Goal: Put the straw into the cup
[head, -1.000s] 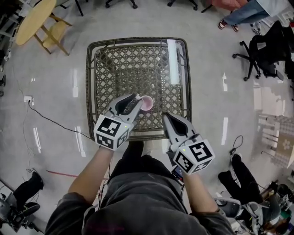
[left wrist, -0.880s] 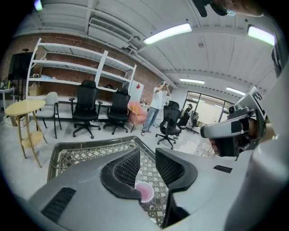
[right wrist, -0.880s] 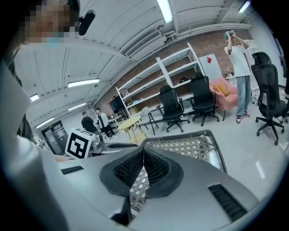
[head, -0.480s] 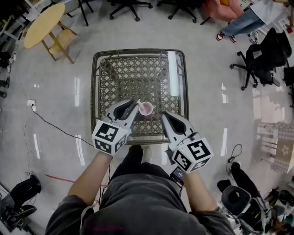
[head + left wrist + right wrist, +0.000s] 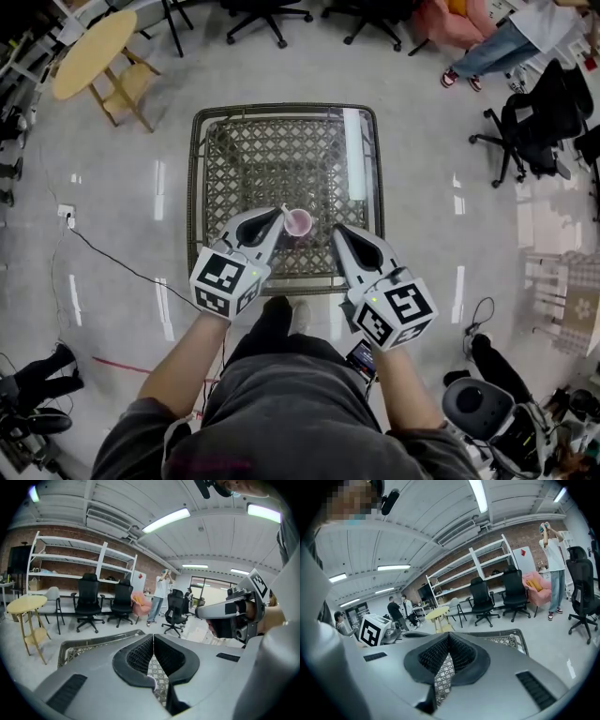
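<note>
A small pink cup [image 5: 299,223] stands on the wicker table [image 5: 281,150], near its front edge. My left gripper [image 5: 275,217] is just left of the cup, shut on a thin white straw [image 5: 284,209] whose end pokes out beside the cup's rim. In the left gripper view the jaws [image 5: 153,641] are pressed together, with a white bit of the straw [image 5: 151,682] at their base. My right gripper [image 5: 339,232] hovers just right of the cup, shut with nothing in it. Its jaws [image 5: 448,639] meet at the tip. The cup is hidden in both gripper views.
A bright strip of glare [image 5: 353,155] lies along the table's glass top at right. A yellow round table [image 5: 82,52] and office chairs [image 5: 525,122] stand around. A person [image 5: 497,33] stands at the far right. A cable [image 5: 112,253] runs across the floor at left.
The head view has shifted a little, so the table sits lower in the frame. Both grippers have stayed beside the cup, and the straw's end has come into sight at the left gripper's tip.
</note>
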Action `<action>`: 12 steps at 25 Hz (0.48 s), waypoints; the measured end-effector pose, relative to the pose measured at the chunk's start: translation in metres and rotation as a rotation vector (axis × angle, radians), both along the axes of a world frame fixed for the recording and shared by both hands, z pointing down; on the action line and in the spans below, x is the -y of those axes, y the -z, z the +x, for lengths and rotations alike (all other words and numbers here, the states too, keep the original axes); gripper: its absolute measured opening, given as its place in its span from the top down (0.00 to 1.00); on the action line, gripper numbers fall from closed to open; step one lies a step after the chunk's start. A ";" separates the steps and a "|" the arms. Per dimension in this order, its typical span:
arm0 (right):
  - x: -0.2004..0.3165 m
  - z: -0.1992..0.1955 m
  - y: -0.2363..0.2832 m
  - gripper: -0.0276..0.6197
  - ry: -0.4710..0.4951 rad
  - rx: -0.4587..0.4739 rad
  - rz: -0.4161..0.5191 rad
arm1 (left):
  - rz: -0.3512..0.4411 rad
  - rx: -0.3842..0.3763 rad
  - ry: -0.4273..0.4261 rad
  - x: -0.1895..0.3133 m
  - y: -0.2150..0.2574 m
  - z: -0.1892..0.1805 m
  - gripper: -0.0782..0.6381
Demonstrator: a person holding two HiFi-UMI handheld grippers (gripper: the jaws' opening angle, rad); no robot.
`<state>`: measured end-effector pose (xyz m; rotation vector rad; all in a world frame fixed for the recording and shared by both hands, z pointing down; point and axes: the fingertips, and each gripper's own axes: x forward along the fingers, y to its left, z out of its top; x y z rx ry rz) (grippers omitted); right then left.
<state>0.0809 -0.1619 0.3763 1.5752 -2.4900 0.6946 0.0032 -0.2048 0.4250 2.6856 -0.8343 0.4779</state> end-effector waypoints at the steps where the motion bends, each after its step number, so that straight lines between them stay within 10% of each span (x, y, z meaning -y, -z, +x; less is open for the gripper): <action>1: 0.001 0.000 0.000 0.94 0.000 -0.001 0.001 | 0.002 0.000 -0.002 0.001 0.000 0.000 0.87; 12: 0.008 0.009 0.011 0.94 0.013 0.003 0.010 | 0.007 -0.001 0.007 0.005 0.013 0.012 0.88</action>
